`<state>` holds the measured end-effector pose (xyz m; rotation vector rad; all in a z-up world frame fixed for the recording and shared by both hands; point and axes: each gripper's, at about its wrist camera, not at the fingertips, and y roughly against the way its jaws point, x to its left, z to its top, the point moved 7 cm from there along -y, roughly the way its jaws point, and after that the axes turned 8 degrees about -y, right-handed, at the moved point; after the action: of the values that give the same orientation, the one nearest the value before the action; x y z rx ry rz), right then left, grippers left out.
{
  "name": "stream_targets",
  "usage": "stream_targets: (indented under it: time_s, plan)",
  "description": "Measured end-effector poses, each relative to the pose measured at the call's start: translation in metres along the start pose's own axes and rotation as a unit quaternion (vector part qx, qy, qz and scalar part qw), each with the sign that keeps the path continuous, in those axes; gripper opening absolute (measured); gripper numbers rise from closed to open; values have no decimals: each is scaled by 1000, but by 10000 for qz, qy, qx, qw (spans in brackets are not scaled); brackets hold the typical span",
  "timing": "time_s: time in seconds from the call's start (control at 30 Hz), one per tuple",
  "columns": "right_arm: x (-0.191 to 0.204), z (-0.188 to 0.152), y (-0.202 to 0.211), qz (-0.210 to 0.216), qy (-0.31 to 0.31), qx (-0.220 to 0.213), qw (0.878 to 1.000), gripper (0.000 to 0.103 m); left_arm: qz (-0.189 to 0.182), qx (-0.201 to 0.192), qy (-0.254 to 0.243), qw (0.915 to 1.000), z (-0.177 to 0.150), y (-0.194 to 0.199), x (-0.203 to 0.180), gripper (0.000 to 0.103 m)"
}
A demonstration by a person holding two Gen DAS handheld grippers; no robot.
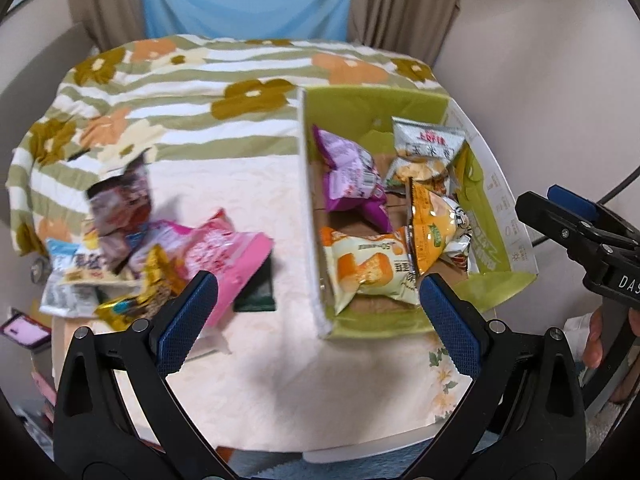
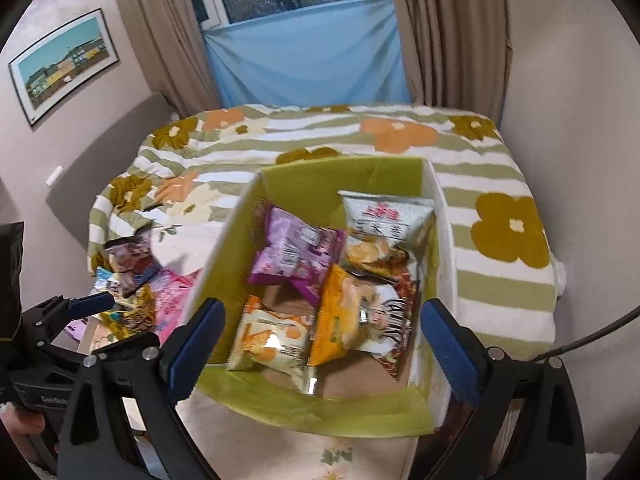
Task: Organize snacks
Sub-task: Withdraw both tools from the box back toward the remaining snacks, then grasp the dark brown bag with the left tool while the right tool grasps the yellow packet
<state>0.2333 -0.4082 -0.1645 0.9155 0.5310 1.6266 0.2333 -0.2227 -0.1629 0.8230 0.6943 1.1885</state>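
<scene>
Both grippers, left (image 1: pixel 318 312) and right (image 2: pixel 322 344), stand spread wide and hold nothing. The box (image 2: pixel 340 172) holds snack packets; a pile (image 1: pixel 160 256) lies left of it.

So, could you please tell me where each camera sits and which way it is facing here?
Left wrist: on the left gripper, tilted down at the table, loose snack pile and green box; its open fingers, the right gripper and a hand show.
Right wrist: on the right gripper, above the box; its open fingers and the left gripper show.
Shared: box, pile, floral blanket, curtains.
</scene>
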Motion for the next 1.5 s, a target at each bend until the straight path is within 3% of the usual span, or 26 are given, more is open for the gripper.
stream_targets:
  time_s: [0.33,0.6,0.8,1.1,1.3,1.5]
  plan:
    - [74,-5,19,388,209,-270,9987,97,126,-390,392,9984,-25,51,78,101]
    - [148,-21,9,506,135,-350,9980,97,153,-452,403,9980,-43,72,155,101]
    - [190,-37,-11,402,-37,-257,9989,97,-48,-511,398,9979,-50,78,207,101]
    - [227,-66,-53,84,-789,-16,9968,97,-401,-363,16,9985,-51,62,267,101]
    - [236,-87,-79,-58,-1486,153,9888,97,-656,-285,-346,9968,-36,38,276,101]
    - [249,-105,-104,-93,-1558,513,9864,97,-881,-99,-379,9953,-15,-1,272,101]
